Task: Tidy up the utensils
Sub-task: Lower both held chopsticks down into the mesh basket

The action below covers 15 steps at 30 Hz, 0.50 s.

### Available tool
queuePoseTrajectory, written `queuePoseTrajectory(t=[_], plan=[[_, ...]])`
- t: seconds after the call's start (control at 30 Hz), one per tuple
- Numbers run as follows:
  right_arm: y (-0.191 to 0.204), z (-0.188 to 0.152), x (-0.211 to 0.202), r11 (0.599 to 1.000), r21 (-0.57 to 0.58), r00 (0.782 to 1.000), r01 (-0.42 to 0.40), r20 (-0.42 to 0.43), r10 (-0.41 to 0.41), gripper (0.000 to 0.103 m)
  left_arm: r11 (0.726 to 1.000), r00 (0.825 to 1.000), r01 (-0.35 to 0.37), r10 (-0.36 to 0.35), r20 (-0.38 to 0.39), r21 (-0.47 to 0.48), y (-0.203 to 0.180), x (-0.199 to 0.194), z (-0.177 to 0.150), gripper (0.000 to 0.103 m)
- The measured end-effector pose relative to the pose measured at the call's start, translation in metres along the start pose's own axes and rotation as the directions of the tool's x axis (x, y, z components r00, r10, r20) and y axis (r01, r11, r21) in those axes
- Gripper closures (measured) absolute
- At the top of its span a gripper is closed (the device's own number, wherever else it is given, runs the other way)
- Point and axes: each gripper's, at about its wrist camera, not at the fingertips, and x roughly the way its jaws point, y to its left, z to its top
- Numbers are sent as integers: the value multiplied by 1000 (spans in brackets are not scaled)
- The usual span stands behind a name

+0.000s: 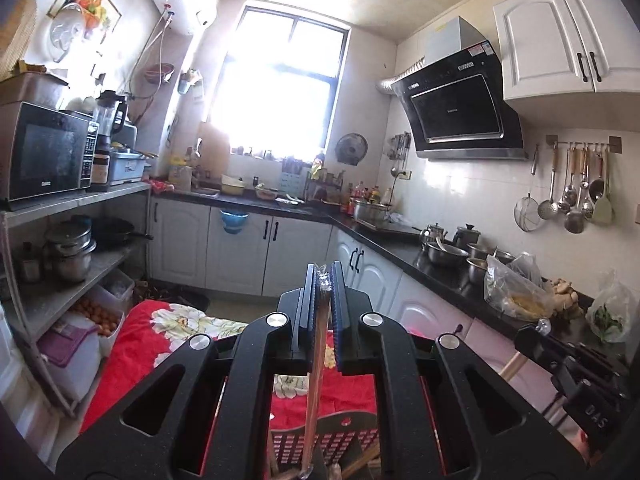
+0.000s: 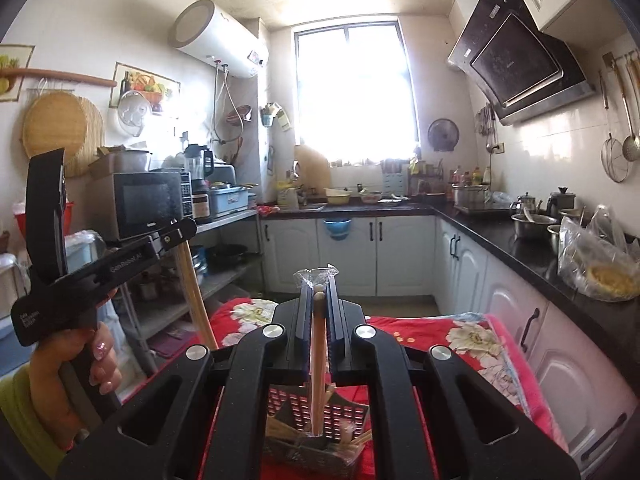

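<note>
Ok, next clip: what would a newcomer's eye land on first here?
First the blazing window on the far wall. Then, up close, each gripper is shut on wrapped chopsticks: the left gripper and the right gripper, both above a perforated dark basket on the red floral cloth.

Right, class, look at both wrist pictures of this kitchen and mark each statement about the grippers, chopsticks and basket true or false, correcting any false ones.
1. The left gripper is shut on wrapped chopsticks. True.
2. The right gripper stands wide open and holds nothing. False: it is shut on a wrapped pair of chopsticks.
3. A dark perforated basket sits below the right gripper. True.
4. The cloth under the basket is plain blue. False: it is red with flowers.
</note>
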Motion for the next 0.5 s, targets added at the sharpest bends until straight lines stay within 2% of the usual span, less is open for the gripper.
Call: queuePoseTrajectory(t=[0.13, 0.5], plan=[[1, -7, 6, 999, -23, 1000, 23, 2, -23, 97, 1000, 1000, -4, 4, 18, -7, 2, 10, -12, 99], [1, -34, 30, 998, -56, 999, 31, -20, -32, 97, 999, 1000, -11, 10, -10, -49, 17, 38, -41, 99]])
